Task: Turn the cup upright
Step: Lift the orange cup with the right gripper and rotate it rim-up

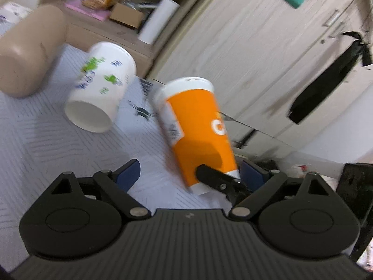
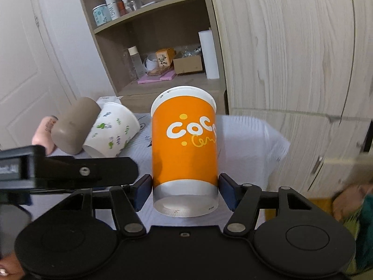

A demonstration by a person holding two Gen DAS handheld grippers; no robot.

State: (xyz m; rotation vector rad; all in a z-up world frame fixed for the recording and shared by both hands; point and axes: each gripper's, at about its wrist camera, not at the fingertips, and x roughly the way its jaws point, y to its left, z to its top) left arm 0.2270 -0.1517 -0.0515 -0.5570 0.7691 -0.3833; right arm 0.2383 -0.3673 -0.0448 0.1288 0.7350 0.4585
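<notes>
An orange paper cup (image 2: pixel 184 149) with white lettering sits between the fingers of my right gripper (image 2: pixel 185 190), which is shut on its lower end; the cup stands with its wide rim up, above the white patterned cloth (image 2: pixel 247 144). In the left wrist view the same orange cup (image 1: pixel 198 130) leans, with a right gripper finger (image 1: pixel 216 179) against its base. My left gripper (image 1: pixel 188 175) is open and empty, its blue pads (image 1: pixel 129 173) wide apart beside the cup. A white cup with green print (image 1: pixel 100 88) lies on its side, also showing in the right wrist view (image 2: pixel 112 133).
A tan cylindrical cup (image 1: pixel 28 51) lies on its side by the white cup. A wooden shelf unit (image 2: pixel 163 53) with bottles, a box and a paper roll stands behind. Wardrobe doors (image 2: pixel 291 46) are at the right. The cloth's edge (image 2: pixel 275 140) drops off on the right.
</notes>
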